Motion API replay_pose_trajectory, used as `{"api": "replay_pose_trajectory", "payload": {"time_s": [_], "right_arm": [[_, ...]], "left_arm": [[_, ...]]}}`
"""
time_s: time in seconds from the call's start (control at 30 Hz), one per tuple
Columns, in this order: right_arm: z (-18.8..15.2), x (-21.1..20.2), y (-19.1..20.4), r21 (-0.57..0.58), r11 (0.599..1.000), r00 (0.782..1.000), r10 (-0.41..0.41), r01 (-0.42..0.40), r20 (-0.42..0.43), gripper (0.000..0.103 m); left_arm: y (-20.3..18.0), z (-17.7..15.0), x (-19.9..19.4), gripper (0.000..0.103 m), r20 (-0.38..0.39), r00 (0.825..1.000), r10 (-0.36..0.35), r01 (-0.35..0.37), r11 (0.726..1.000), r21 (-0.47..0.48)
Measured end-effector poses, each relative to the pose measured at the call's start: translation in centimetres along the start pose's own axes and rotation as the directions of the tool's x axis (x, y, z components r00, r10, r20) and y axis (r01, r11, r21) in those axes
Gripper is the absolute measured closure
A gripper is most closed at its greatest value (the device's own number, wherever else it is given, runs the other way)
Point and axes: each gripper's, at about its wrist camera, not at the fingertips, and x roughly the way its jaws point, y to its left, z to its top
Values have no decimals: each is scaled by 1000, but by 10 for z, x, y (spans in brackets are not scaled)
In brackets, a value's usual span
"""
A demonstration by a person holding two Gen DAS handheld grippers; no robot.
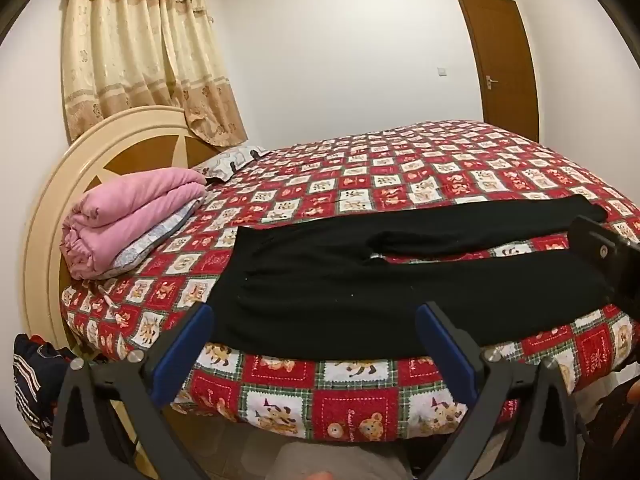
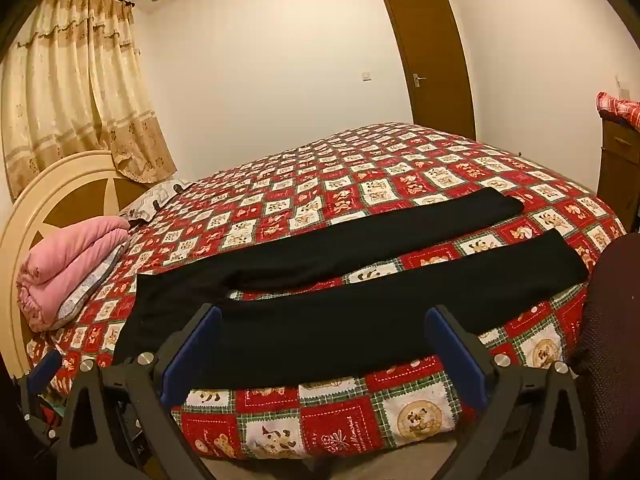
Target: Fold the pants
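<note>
Black pants lie flat on the red patterned bedspread near the bed's front edge, waist to the left, both legs stretched to the right and apart. In the right wrist view the pants show the same way. My left gripper is open and empty, at the bed's front edge before the waist part. My right gripper is open and empty, before the near leg. The right gripper's body also shows at the right edge of the left wrist view.
A folded pink blanket lies on a pillow by the round headboard. A second pillow lies behind it. Curtain at the left, brown door at the back, a wooden cabinet at the right. A dark bag sits by the bed.
</note>
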Motion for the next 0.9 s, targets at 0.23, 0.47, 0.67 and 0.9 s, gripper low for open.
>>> {"api": "replay_pose_trajectory", "payload": {"time_s": [0.23, 0.47, 0.67, 0.9], "right_arm": [[-1, 1, 1, -5, 1000, 1000, -3, 3, -2, 1], [1, -1, 2, -2, 1000, 1000, 1, -1, -7, 1], [-3, 1, 1, -21, 1000, 1000, -5, 5, -13, 1], [-3, 4, 5, -25, 1000, 1000, -11, 11, -22, 1]], "left_arm": [[1, -1, 0, 0, -5, 1000, -3, 3, 1000, -12], [3, -4, 3, 0, -9, 1000, 4, -4, 1000, -16], [2, -1, 2, 0, -10, 1000, 2, -2, 1000, -12], [2, -3, 3, 0, -16, 1000, -1, 1, 1000, -17]]}}
